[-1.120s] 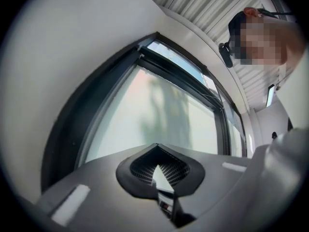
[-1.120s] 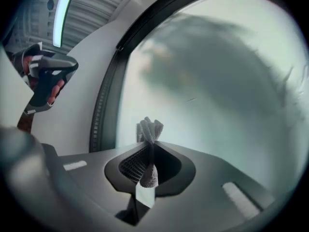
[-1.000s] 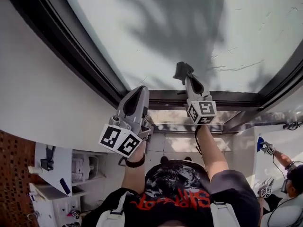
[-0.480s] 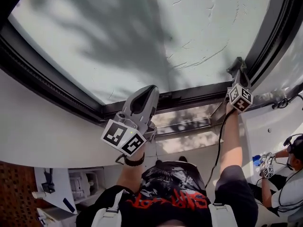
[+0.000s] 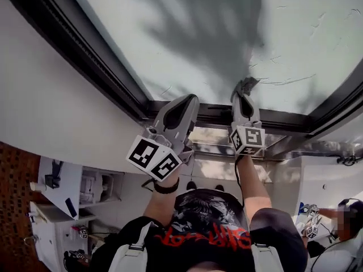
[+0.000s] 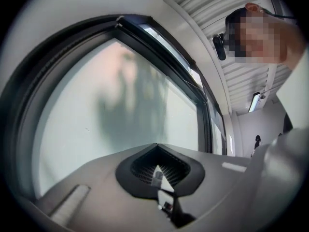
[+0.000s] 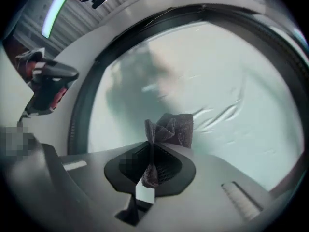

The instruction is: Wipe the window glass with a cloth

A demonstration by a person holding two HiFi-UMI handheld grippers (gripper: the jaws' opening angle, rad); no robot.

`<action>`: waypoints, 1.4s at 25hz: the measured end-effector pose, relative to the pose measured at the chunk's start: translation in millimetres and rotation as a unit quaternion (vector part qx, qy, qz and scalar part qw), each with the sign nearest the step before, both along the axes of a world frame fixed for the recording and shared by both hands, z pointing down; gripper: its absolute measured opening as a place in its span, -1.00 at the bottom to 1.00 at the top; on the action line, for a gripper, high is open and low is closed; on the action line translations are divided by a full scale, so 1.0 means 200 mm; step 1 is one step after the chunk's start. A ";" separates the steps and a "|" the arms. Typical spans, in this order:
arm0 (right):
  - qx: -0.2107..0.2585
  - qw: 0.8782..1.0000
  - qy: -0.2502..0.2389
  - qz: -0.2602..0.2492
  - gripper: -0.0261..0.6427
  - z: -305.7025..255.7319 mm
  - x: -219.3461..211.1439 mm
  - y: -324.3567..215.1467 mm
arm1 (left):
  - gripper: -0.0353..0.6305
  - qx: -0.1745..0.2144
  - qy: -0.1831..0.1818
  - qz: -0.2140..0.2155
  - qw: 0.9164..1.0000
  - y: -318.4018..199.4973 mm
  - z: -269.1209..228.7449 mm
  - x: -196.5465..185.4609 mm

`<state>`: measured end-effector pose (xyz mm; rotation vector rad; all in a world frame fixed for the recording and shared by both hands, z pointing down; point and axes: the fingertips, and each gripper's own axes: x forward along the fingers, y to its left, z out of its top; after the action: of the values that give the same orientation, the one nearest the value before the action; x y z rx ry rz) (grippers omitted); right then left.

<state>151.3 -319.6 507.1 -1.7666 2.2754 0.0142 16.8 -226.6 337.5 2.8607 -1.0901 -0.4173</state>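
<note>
Hazy window glass (image 5: 187, 33), right claw (image 7: 151, 149) pinching half-hidden cloth (image 7: 173, 128), left claw (image 6: 157, 146) pressed together

Both bare forearms reach up from the lower middle of the frame, the left gripper (image 5: 189, 101) at centre with its fingers closed together on nothing, and the right gripper (image 5: 243, 98) beside it toward frame right, its fingers pinched shut on a bunched grey cloth (image 5: 245, 85).

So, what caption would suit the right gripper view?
Right gripper shut on a crumpled grey cloth, facing the pale, streaked window glass.
</note>
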 end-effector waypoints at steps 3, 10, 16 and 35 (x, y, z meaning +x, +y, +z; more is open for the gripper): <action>-0.013 0.990 0.029 -0.137 -0.84 0.02 -0.72 -0.08 | -0.91 0.015 0.009 -0.070 0.997 0.04 -0.04 -0.28; -0.048 0.952 0.064 -0.294 -0.84 0.01 -1.71 -0.12 | -0.91 0.002 0.022 -0.160 0.987 0.16 -0.01 -0.80; -0.065 0.964 0.054 -0.250 -0.84 -0.01 -1.57 -0.14 | -0.91 0.007 0.031 -0.161 0.986 0.16 -0.04 -0.87; -0.157 0.917 -0.028 0.365 -0.84 0.29 1.72 0.35 | -0.91 0.010 -0.006 0.060 0.998 0.06 0.01 0.12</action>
<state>494.9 -248.7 565.0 -2.6411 1.5070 -0.2685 39.9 -213.8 339.9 2.9299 -0.9140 -0.4065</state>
